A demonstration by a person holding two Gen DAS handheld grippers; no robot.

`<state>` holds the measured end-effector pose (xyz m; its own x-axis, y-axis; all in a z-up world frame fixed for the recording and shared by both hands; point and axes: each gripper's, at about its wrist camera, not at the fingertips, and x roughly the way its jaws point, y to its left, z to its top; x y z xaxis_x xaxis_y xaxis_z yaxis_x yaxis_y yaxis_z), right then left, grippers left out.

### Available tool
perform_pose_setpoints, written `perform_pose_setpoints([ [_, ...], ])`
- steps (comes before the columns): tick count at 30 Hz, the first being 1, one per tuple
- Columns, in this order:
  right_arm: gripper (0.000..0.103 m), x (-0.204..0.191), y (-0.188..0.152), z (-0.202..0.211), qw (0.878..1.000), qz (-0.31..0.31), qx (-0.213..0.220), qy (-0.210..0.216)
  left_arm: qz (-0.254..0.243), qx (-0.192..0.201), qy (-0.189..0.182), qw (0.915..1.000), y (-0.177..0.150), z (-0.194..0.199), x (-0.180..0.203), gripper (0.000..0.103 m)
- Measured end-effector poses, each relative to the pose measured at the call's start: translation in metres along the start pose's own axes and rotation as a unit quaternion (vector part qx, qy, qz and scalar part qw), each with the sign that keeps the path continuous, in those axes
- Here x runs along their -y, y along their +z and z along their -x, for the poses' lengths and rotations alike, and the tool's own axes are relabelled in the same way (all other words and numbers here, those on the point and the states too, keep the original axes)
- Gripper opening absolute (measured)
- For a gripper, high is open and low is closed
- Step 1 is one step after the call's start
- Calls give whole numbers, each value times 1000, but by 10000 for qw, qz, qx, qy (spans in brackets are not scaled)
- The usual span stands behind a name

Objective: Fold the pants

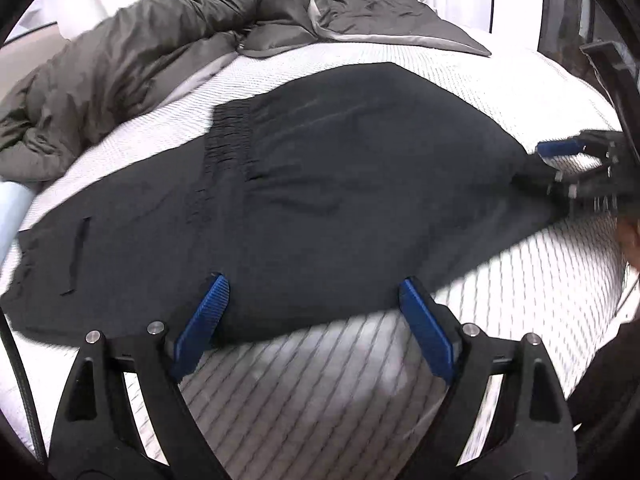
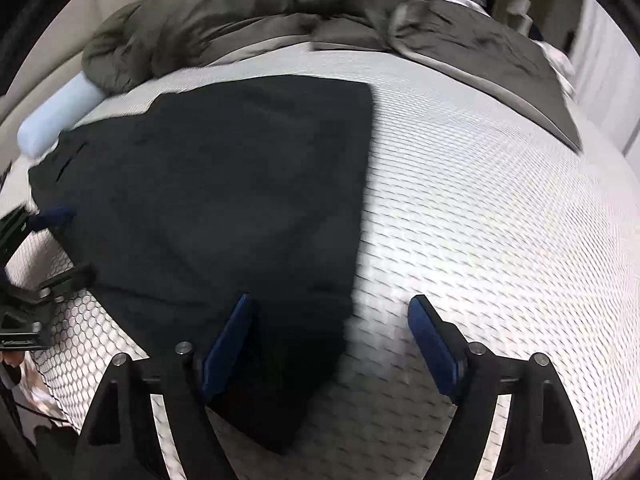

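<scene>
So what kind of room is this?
Most likely a bedroom. The black pants lie on a bed's white quilted mattress, with a rumpled grey-green duvet pushed to the far side and a pale blue bolster at the edge.

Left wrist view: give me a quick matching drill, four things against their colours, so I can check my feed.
Things:
1. folded pants
2. crumpled puffy duvet
3. ribbed mattress cover
4. pads of the left tongs

Colours:
A. blue
B. white
C. black
D. olive-grey

Pairs: 1-C, 2-D, 3-B, 4-A
</scene>
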<state>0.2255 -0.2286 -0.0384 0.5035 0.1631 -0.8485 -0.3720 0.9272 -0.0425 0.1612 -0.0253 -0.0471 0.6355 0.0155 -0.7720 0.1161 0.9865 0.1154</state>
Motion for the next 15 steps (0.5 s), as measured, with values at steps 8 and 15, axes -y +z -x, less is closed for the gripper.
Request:
perform_pose_setpoints([
  [8,84,55,-24,43,9886,-1048,618,887,1774,306,282,9833,-53,54,-124,90],
  [15,86,41,-3,37,9838,-1173,724,1145,4666,611,-135,8823,-103,49,-263,89],
])
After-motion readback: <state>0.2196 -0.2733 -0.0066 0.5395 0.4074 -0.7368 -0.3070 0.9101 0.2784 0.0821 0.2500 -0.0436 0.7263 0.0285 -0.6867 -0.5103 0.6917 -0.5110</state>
